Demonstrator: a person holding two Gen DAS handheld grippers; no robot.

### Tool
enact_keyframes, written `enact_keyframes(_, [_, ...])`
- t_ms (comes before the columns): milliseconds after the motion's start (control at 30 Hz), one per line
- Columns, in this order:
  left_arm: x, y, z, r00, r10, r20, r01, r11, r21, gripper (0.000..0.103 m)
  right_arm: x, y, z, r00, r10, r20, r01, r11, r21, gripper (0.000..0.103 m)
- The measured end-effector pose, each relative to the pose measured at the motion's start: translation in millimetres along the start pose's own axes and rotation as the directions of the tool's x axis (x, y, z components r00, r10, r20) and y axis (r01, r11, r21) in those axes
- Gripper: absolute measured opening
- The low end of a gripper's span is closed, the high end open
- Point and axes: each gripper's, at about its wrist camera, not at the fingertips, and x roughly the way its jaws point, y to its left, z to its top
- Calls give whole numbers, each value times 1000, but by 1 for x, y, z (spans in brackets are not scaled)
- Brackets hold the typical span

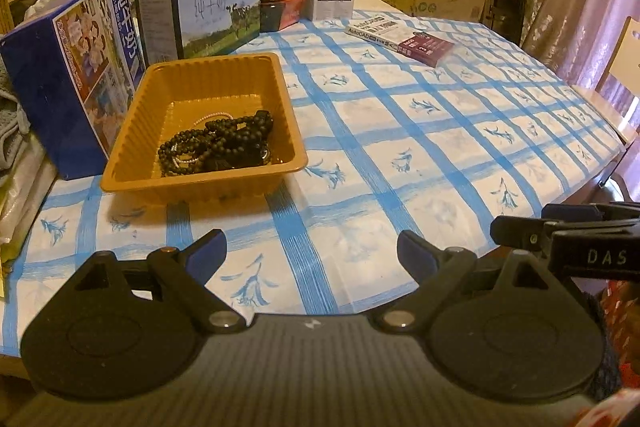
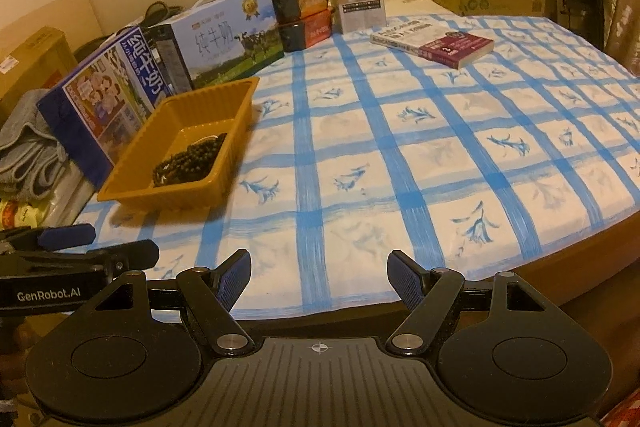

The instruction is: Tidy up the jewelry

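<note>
**A:** At ten o'clock from the left gripper (image 1: 312, 251), inside that ribbed orange tray (image 1: 120, 155), sits the jewelry: a heap of dark bead strands (image 1: 218, 147) with a thin pale beaded strand (image 1: 212, 115) threaded through it. It's all bunched toward the tray's near end.

**B:** And the tongs?

**A:** Both pairs stand apart with nothing between them. The right gripper (image 2: 319, 273) hangs over the blue-checked tablecloth (image 2: 440, 155) near the table's front edge, tray at its ten o'clock too, well off. Neither touches anything.

**B:** How would those beads handle, you reckon?

**A:** Light and limp, I'd judge. Strung beads drape and slither; the round ones look smooth, so pinching a single bead could let it pop free. The strands look tangled, so lifting one may drag others along. The pale one seems the most delicate.

**B:** Where to grab, then?

**A:** Across a loop that rides on top of the heap, pads closing over the cord between beads, lifting slowly.
</note>
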Motion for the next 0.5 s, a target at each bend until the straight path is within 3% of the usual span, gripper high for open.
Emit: enact_keyframes(500, [4, 0, 1, 1000, -5, -5, 5, 1000, -4, 91, 6, 0, -1, 1000, -4, -12, 4, 1000, 5, 75])
